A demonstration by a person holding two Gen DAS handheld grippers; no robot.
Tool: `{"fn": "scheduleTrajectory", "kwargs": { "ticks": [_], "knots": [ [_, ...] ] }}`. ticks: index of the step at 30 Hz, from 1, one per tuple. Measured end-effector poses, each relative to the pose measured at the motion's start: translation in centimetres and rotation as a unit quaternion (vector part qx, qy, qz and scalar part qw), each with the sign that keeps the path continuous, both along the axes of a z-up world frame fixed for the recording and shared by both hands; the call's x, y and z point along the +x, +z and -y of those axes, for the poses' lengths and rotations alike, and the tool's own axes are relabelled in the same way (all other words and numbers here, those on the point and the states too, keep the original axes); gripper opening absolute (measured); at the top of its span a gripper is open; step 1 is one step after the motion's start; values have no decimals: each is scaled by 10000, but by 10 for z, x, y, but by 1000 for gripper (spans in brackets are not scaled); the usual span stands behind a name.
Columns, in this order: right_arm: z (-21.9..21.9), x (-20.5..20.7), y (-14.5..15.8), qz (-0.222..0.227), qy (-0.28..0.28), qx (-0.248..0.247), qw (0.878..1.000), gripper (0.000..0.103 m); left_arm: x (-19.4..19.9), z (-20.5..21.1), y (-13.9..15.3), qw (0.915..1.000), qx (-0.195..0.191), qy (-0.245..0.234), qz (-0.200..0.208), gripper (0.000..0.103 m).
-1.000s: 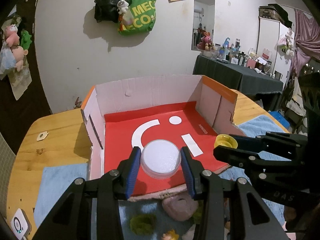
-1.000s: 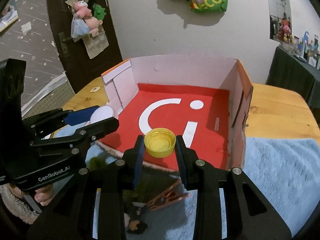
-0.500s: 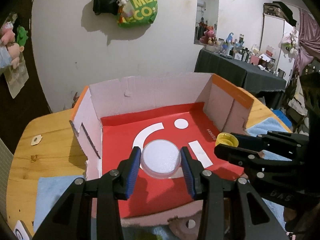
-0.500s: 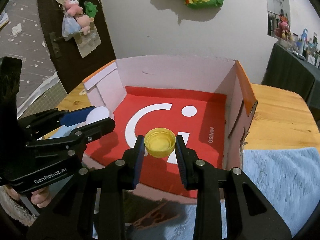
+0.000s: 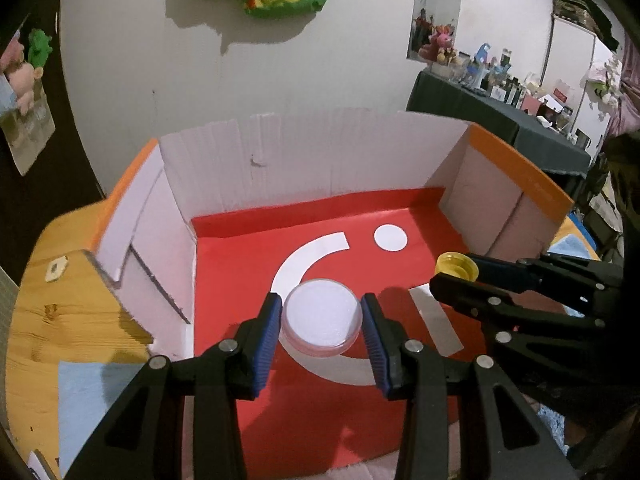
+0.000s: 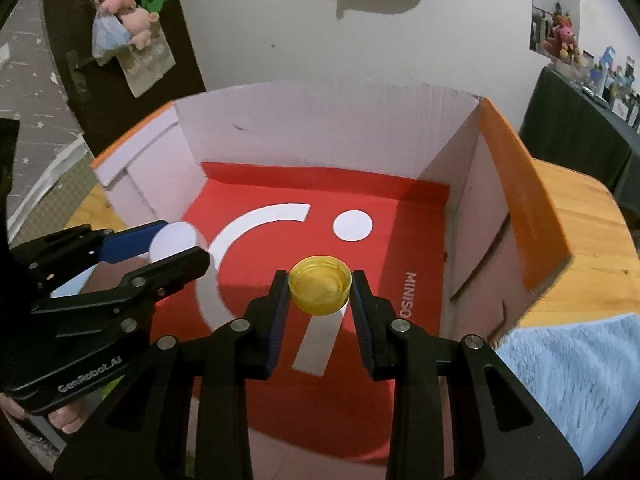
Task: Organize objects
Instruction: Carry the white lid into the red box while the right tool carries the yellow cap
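My left gripper (image 5: 322, 318) is shut on a round clear case with a white top (image 5: 321, 316) and holds it over the red floor of an open cardboard box (image 5: 248, 264). My right gripper (image 6: 320, 292) is shut on a yellow bottle cap (image 6: 320, 289), open side up, over the same box (image 6: 384, 208). The right gripper also shows at the right of the left wrist view (image 5: 456, 270), with the cap (image 5: 457, 265). The left gripper shows at the left of the right wrist view (image 6: 176, 246), with the case (image 6: 173, 241).
The box has white inner walls (image 5: 320, 160), orange rims (image 6: 524, 204) and a white logo on its red floor. It stands on a wooden table (image 6: 584, 216) with a blue towel (image 6: 576, 376). A dark cluttered table (image 5: 500, 116) stands at the back right.
Both grippers have moved forward over the box's front edge and now hang above its red floor, each still holding its object. The small things on the towel have dropped out of view.
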State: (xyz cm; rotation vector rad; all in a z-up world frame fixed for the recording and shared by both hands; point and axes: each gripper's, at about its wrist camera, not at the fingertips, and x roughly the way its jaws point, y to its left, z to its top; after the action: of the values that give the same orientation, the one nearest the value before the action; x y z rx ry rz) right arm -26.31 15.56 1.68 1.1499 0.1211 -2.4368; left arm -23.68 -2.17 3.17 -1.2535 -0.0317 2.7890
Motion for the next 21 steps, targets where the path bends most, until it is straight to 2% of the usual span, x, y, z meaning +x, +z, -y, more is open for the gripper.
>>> {"fn": "scheduleTrajectory", "kwargs": {
  "ticks": [9,21],
  "knots": [
    [4,-12,-22,289,-54,248,9993,29,-16,10,-19,9994,37,152,322,42],
    [0,-16,-26,533,-16,365,9979,29,-21,4,-37,9976,-2,134,679,42]
  ]
}}
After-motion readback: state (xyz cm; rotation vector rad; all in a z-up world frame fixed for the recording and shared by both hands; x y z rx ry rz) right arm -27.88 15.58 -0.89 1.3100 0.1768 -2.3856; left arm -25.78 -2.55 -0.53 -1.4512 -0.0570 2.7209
